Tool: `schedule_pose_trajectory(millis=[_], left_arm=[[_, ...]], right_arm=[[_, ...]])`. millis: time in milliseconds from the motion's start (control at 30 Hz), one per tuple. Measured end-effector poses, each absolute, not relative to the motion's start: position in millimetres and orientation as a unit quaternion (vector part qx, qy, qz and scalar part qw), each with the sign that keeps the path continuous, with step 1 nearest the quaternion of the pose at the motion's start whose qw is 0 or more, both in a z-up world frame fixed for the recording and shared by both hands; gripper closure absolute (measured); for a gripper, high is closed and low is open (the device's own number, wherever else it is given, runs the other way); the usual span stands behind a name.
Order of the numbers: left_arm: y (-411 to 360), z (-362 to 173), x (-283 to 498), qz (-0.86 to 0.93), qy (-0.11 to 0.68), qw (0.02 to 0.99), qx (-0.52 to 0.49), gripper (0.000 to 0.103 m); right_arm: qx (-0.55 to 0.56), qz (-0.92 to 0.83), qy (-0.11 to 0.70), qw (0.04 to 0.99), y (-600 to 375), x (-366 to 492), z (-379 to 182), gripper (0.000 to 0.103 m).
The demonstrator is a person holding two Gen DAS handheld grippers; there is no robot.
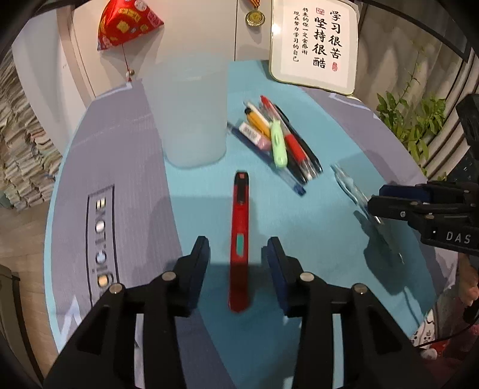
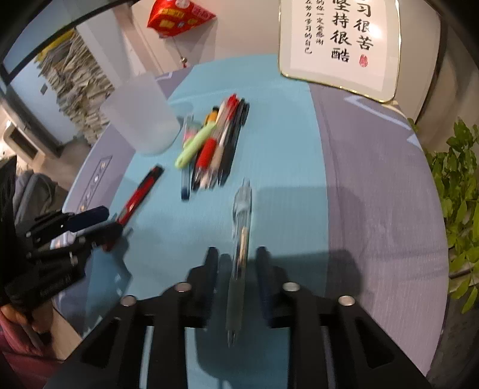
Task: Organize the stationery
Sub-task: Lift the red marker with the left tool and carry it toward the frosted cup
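Observation:
A red utility knife (image 1: 239,239) lies lengthwise on the teal mat (image 1: 329,239) between the fingers of my left gripper (image 1: 238,242). The jaws stand open, with a gap on each side of the knife. A clear pen (image 2: 242,227), blurred, lies between the fingers of my right gripper (image 2: 237,251), which is also open and not pressing on it. A frosted plastic cup (image 1: 191,113) stands upright at the back left. Beside it lies a pile of several pens, a green cutter and an eraser (image 1: 278,140). In the right wrist view the left gripper (image 2: 101,221) shows at the left.
A framed calligraphy sign (image 1: 314,42) leans at the back of the round table. A red pouch (image 1: 125,24) and a medal (image 1: 255,18) hang on the wall. A green plant (image 2: 458,185) stands off the right edge, and stacked papers (image 1: 21,143) off the left.

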State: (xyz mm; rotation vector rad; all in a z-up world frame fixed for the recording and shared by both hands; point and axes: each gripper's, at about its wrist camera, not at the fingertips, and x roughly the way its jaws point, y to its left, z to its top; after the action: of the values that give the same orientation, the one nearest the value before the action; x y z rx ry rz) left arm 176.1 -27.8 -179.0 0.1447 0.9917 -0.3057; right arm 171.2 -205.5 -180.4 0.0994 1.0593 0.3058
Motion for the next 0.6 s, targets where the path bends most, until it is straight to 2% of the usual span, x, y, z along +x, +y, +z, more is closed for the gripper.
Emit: schedule_pose_trajectory(millis=[500, 533, 567, 600], left_arm=[[-49.3, -190.9, 219.6, -0.155, 0.485, 0.857, 0.079, 0.067], [-50.2, -190.6, 219.9, -0.153, 0.482, 0.859, 0.080, 0.067], [-49.3, -190.4, 219.1, -0.152, 0.481, 0.860, 0.081, 0.069], [-49.0, -189.9, 219.1, -0.152, 0.480, 0.860, 0.081, 0.084]], right_arm=[[0.004, 0.115, 0.513, 0.851, -180.5, 212.3, -190.9, 0.068], [-0.004, 0.112, 0.512, 0.852, -178.8, 211.9, -191.3, 0.071], [-0.012, 0.109, 0.510, 0.853, -177.4, 211.5, -191.7, 0.082], [-0.010, 0.110, 0.510, 0.853, -177.7, 211.8, -191.8, 0.086]])
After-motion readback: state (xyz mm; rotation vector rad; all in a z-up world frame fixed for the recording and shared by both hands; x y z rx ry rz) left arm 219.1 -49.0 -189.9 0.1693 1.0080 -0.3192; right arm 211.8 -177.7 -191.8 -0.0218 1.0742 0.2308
